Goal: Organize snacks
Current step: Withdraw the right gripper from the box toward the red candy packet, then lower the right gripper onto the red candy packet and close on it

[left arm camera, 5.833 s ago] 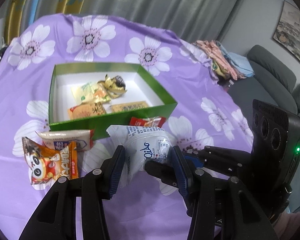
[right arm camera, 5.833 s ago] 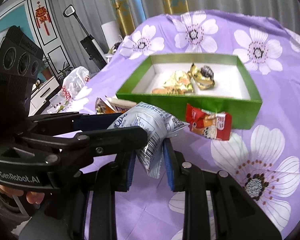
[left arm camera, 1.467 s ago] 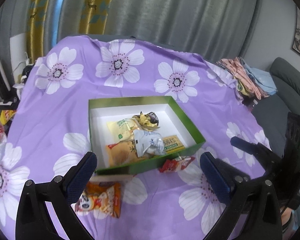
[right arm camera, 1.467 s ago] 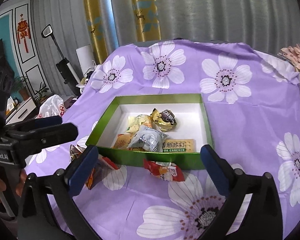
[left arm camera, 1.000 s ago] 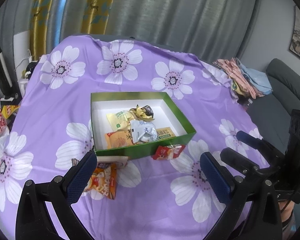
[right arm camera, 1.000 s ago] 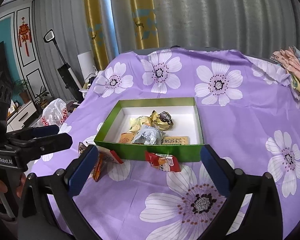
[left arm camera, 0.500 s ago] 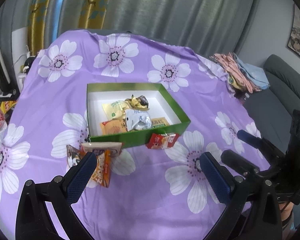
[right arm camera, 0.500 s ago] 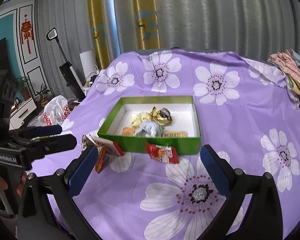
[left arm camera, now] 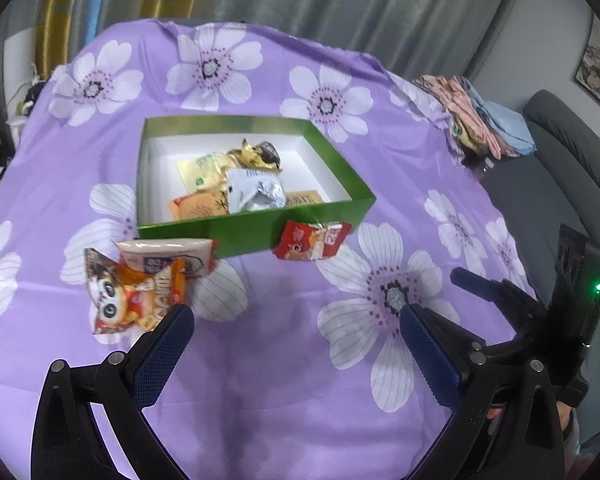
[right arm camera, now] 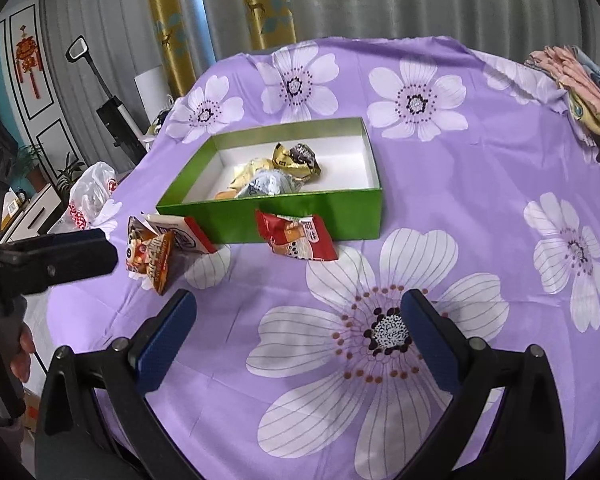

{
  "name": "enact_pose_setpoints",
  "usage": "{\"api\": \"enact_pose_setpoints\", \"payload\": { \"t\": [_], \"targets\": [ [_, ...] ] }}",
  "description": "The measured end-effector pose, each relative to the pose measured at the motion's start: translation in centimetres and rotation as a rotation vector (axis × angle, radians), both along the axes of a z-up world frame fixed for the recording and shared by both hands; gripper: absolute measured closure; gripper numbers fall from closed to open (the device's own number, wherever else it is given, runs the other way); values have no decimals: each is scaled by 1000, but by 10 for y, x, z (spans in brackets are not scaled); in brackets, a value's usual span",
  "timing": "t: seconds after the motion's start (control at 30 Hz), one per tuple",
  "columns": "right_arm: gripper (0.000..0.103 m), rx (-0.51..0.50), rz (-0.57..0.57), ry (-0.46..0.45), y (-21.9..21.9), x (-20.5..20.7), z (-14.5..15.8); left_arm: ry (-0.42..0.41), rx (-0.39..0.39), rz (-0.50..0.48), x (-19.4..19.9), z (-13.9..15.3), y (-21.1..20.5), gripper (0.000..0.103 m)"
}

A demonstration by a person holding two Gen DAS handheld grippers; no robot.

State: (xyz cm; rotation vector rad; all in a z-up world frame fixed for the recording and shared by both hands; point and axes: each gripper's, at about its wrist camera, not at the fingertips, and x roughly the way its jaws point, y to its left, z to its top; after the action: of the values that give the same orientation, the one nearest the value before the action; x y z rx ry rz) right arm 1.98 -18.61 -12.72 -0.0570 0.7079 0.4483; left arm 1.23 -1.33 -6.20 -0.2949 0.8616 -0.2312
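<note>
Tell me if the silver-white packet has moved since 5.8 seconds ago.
Yes. Then it was clamped between both grippers in front of the green box; now the silver-white packet lies inside it, on the other snacks.

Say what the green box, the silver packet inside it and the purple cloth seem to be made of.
Green box: probably card, glossy outside, matte white inside, crisp folded edges.
Silver packet: likely foil-lined plastic, crinkled and shiny.
Purple cloth: soft printed fabric, lying in folds.
</note>
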Motion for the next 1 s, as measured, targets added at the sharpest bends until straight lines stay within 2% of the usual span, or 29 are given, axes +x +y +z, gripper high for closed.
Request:
{"api": "enact_pose_setpoints", "payload": {
  "t": [0.23, 0.63, 1.0],
  "targets": [
    [0, -26, 22, 11, 6, 10, -13, 26, -19, -20, 14, -17, -8, 1],
    [1, -10, 31, 43, 11, 36, -29, 49, -27, -41, 42, -38, -14, 1],
    [8, -19, 65, 58, 19, 60, -41, 43, -32, -62, 69, -45, -23, 1]
  ]
}}
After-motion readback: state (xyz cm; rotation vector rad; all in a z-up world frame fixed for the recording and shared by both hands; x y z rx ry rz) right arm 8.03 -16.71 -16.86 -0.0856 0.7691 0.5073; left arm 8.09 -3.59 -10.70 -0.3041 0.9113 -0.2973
